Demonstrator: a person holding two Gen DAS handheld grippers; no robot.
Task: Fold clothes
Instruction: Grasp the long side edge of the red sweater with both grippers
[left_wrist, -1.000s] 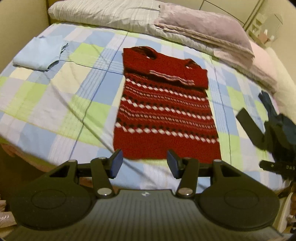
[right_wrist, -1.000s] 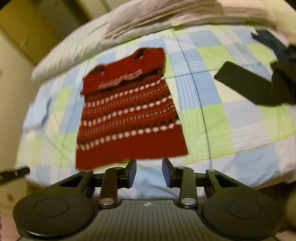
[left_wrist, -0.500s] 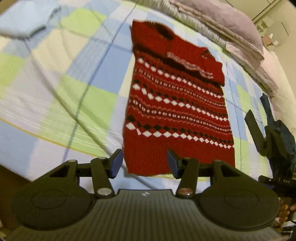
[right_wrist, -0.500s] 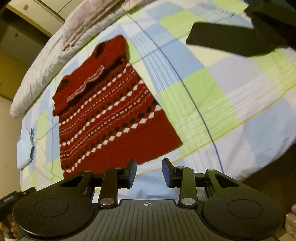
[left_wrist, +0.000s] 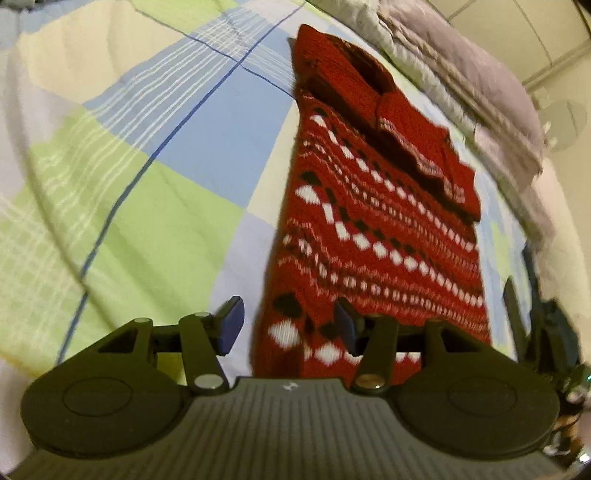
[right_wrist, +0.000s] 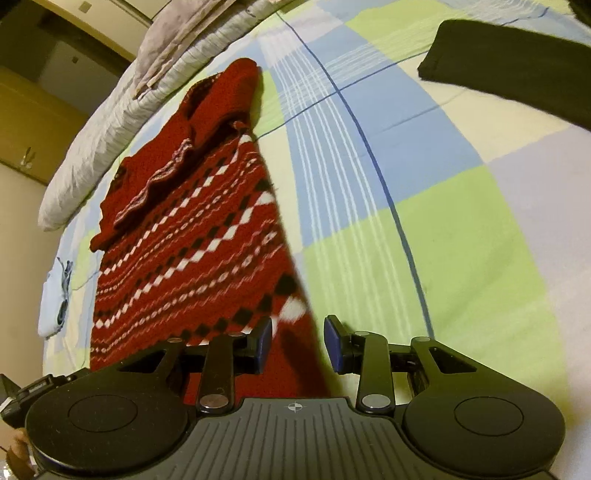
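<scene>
The left gripper (left_wrist: 288, 326) and the right gripper (right_wrist: 297, 343), jaws opening and holding nothing, hang over the near corners of the red knitted sweater with white diamonds (left_wrist: 373, 229) on the checked bedsheet (left_wrist: 147, 206).

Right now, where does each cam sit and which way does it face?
Left wrist: on the left gripper, angled down over the red sweater's near-left hem corner; jaws opening, nothing pinched; right gripper's body at the right edge.
Right wrist: on the right gripper, angled down over the sweater's near-right corner; jaws opening, nothing pinched.
Shared: sweater, checked bedsheet, pillows.
</scene>
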